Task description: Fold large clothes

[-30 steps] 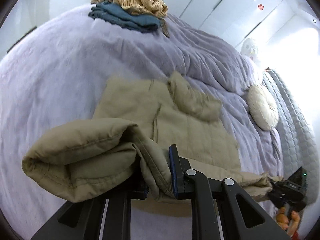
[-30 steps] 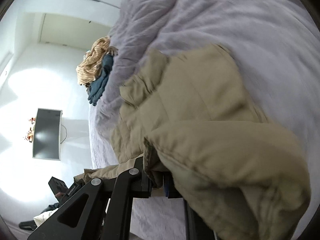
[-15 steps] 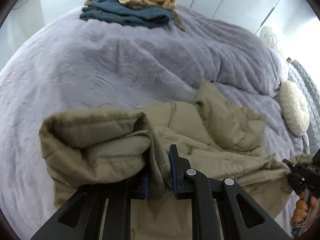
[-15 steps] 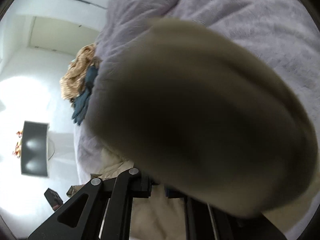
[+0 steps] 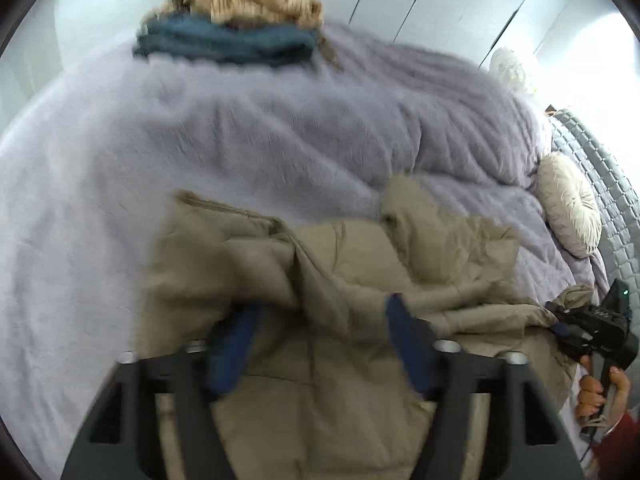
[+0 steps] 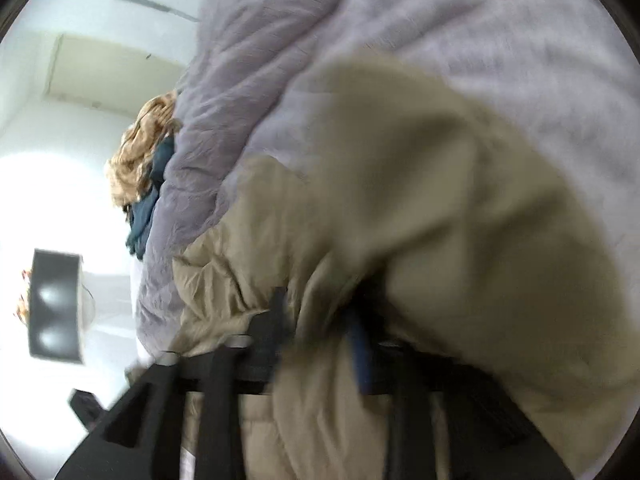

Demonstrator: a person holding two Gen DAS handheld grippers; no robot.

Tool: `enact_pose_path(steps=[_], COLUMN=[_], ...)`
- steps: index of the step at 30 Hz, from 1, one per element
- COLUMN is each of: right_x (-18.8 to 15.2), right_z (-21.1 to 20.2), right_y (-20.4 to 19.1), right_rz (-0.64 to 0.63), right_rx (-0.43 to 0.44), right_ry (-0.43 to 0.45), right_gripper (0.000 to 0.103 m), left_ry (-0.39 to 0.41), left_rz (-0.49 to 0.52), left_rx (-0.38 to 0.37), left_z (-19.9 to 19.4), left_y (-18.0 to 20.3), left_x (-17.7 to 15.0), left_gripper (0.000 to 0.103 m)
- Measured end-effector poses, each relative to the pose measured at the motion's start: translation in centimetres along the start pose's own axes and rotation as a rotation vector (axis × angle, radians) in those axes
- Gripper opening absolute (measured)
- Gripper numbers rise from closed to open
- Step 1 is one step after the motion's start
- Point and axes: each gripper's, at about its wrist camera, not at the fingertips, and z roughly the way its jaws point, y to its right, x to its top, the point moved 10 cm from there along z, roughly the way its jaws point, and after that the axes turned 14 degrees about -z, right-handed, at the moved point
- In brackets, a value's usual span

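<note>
A large khaki padded jacket (image 5: pixel 360 288) lies folded over on the lilac bed cover (image 5: pixel 200 140). My left gripper (image 5: pixel 320 332) is open just above the jacket's near fold, with blue pads spread wide and nothing between them. In the left wrist view my right gripper (image 5: pixel 560 320) is at the jacket's right edge, held in a hand. In the right wrist view the jacket (image 6: pixel 440 200) fills the frame and the right gripper (image 6: pixel 320 320) has its fingers parted with cloth bunched between and over them; the frame is blurred.
A stack of folded clothes, tan striped over dark teal (image 5: pixel 228 36), sits at the bed's far end. A round cream cushion (image 5: pixel 568 208) lies at the right by a quilted headboard (image 5: pixel 600 176). White wardrobe doors (image 5: pixel 440 4) stand behind. A dark screen (image 6: pixel 56 308) hangs on the wall.
My left gripper has opened and let go of the jacket's fold, which now lies on the garment. The right gripper's fingers have parted and the jacket has dropped lower onto the bed.
</note>
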Motion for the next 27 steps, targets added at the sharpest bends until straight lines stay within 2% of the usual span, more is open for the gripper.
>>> enact_pose_path(steps=[2, 3, 5, 6, 10, 14, 15, 18, 22, 24, 27], right_x=[0.1, -0.1, -0.8, -1.5, -2.5, -2.0, -1.5, 0.2, 2.0, 2.8, 3.2], right_z=[-1.6, -2.1, -2.3, -1.8, 0.4, 2.6, 3.0, 3.7, 4.1, 4.1, 3.2], right_y=[-1.3, -1.8, -2.7, -2.9, -1.4, 1.1, 1.4, 2.9, 4.4, 5.6, 7.1], right_rz=[-0.075, -0.108, -0.184, -0.226, -0.289, -0.319, -0.323, -0.325, -0.334, -0.349, -0.297], right_rx=[-0.001, -0.004, -0.024, -0.049, -0.104, -0.155, -0.169, -0.201, -0.254, -0.337, -0.375], right_ry=[0.022, 0.021, -0.001, -0.04, -0.126, -0.179, -0.18, -0.175, -0.175, -0.164, -0.15], right_gripper=[0.058, 0.054, 0.034, 0.025, 0.022, 0.02, 0.016, 0.016, 0.014, 0.014, 0.014], left_ry=[0.009, 0.015, 0.003, -0.009, -0.056, -0.034, -0.035, -0.051, -0.048, -0.044, -0.039], left_rz=[0.033, 0.047, 0.099, 0.123, 0.197, 0.207, 0.207, 0.208, 0.27, 0.269, 0.245], left_rx=[-0.024, -0.031, -0.017, -0.007, 0.057, 0.129, 0.138, 0.175, 0.235, 0.249, 0.257], left_z=[-1.5, -2.1, -2.0, -1.5, 1.6, 4.7, 5.3, 8.1, 11.2, 12.0, 11.3], left_y=[0.5, 0.7, 1.0, 1.1, 1.1, 0.4, 0.3, -0.4, 0.0, 0.2, 0.0], left_x=[0.3, 0.3, -0.3, -0.6, -2.1, -1.0, -0.7, 0.3, 1.2, 1.6, 2.2], left_gripper=[0.07, 0.07, 0.07, 0.069, 0.069, 0.069, 0.069, 0.069, 0.069, 0.069, 0.069])
